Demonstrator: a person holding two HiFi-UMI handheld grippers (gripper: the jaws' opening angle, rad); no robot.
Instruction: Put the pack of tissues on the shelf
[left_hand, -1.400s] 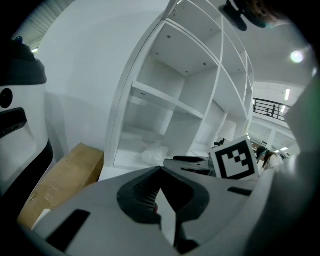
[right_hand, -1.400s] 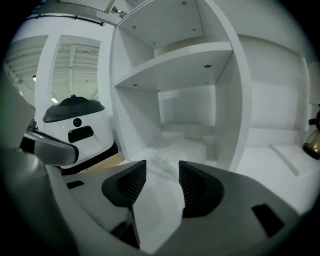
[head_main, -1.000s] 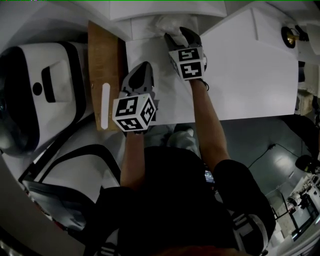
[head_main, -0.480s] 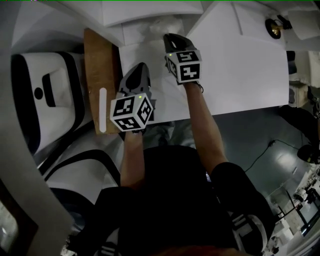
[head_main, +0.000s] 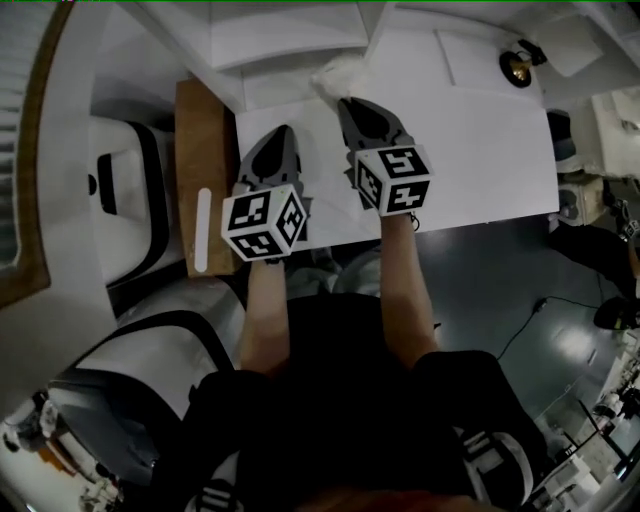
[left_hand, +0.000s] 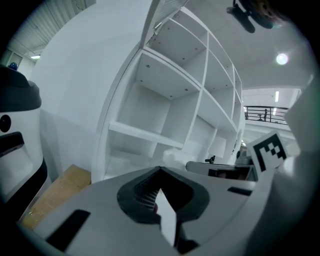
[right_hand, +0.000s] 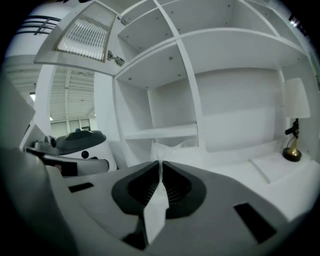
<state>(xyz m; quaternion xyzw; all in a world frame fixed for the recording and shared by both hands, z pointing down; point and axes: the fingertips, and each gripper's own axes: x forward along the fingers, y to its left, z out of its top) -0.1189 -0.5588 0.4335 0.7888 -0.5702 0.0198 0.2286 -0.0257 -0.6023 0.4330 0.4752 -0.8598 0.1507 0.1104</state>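
A white room, dimly lit. A white table (head_main: 480, 150) ran up to a tall white shelf (right_hand: 160, 132) of open, bare, matt compartments with square edges.

A second earlier the right gripper (head_main: 345, 102) had its jaws spread wide around the pack (head_main: 335, 72). Now the jaws were pressed almost together, and they seemed to pinch a thin fold of the pack's wrapper at their tips. I judged the grab made, with the lift and the placing on the shelf not yet done.

The pack sat right at the front of the right gripper's tips, below the lowest shelf board. I could not tell whether it rested on the table or hung clear of it.

The left gripper (head_main: 284, 134) hung just left of the right one and a little behind it. Its jaws were pressed together on nothing.

The pack was small and pillow-shaped, in pale, crinkled, slightly glossy film with puckered ends. It looked soft, so a grip on the film alone might slip.

Each gripper was a smooth grey shell with dark ribbed pads (right_hand: 176, 189). A flat, pale brown wooden board (head_main: 205, 150) lay left of the left gripper. Far to the right of the right gripper stood a lamp (right_hand: 294, 120) with a white shade and a brassy base.
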